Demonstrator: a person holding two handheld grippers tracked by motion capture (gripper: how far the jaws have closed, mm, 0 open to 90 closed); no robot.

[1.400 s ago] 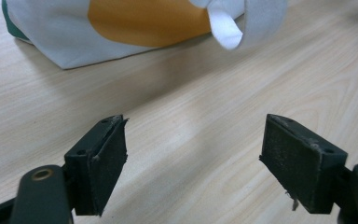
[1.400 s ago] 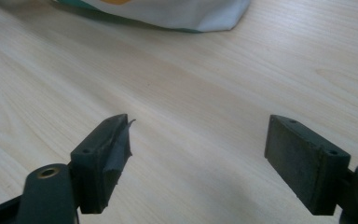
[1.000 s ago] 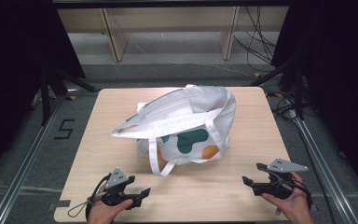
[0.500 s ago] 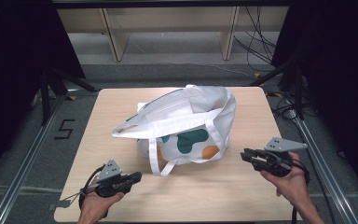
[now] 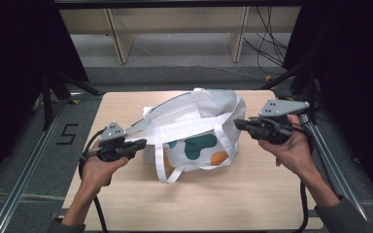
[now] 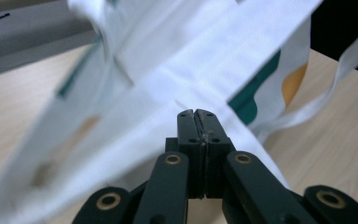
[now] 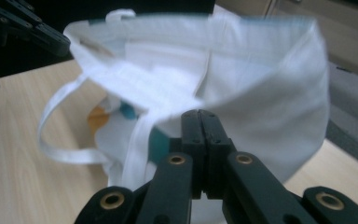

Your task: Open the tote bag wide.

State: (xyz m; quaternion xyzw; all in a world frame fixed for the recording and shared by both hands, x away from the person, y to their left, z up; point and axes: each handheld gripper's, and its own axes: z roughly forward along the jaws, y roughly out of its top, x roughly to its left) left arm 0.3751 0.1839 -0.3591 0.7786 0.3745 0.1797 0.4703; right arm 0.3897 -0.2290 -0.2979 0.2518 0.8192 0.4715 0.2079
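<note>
A white cloth bag (image 5: 199, 128) with green and orange blotches lies slumped on its side in the middle of my wooden table (image 5: 252, 194), its mouth gaping and one strap looping toward me. My left gripper (image 5: 138, 143) points at its left edge, jaws pressed together on nothing. My right gripper (image 5: 239, 123) sits at its right rim, jaws likewise closed and empty.

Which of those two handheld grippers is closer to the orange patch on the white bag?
Right. The right gripper sits just above and right of the orange patch; the left gripper is farther off, beyond the bag's left end.
</note>
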